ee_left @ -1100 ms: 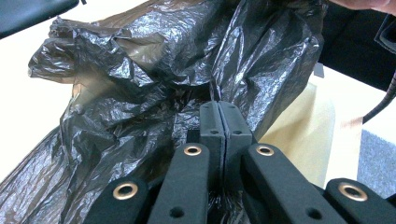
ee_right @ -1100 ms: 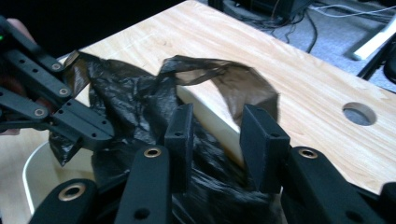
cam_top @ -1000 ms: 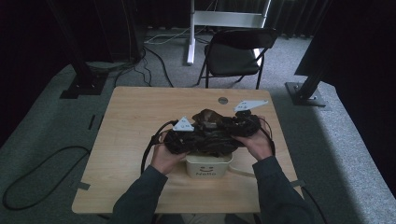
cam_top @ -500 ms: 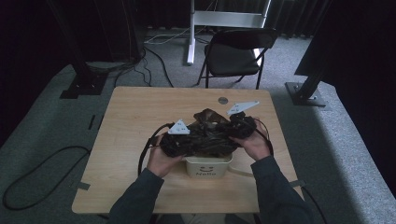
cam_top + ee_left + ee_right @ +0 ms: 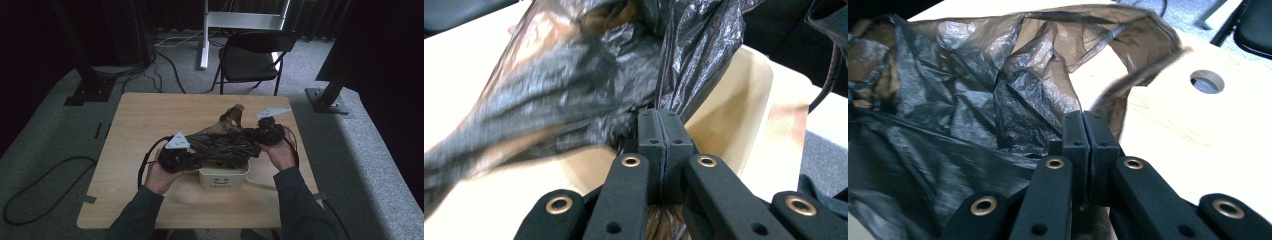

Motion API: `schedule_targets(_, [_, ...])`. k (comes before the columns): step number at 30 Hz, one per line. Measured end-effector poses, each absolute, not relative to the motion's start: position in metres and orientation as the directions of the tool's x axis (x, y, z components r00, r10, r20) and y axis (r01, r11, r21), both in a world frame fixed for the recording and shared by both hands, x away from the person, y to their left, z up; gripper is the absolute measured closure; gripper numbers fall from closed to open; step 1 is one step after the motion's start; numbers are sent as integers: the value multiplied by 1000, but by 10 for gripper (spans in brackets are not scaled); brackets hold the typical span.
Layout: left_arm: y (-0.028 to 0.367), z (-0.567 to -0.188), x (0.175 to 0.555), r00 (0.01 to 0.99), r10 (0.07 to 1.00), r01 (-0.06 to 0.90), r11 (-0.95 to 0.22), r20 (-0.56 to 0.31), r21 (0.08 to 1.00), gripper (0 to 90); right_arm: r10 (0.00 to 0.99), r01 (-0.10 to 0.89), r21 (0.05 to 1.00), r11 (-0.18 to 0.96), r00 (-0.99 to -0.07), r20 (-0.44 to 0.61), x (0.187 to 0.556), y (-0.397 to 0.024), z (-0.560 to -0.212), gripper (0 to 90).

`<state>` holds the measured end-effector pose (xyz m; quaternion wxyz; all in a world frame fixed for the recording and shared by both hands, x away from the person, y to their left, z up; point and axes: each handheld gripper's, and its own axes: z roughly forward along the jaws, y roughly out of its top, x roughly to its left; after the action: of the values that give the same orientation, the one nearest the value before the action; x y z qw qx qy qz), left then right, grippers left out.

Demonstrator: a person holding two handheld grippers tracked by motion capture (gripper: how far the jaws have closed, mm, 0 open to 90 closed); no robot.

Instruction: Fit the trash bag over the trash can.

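Bag [image 5: 225, 142]: thin glossy crinkled plastic; bin [image 5: 223, 178]: smooth plastic; table [image 5: 150, 115]: matt wood.

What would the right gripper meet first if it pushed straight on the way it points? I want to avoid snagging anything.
Probably the black plastic bag itself: the right gripper is shut on its edge, and loose film rises just ahead. Depth beyond is unclear.
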<state>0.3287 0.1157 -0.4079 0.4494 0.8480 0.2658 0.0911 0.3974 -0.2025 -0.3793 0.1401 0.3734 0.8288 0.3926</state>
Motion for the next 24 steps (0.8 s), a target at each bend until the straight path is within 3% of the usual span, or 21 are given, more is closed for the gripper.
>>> schedule_targets(24, [175, -417, 327, 745, 657, 453, -377, -111, 808, 900, 794, 560, 740, 372, -606, 60, 402, -229, -388, 891])
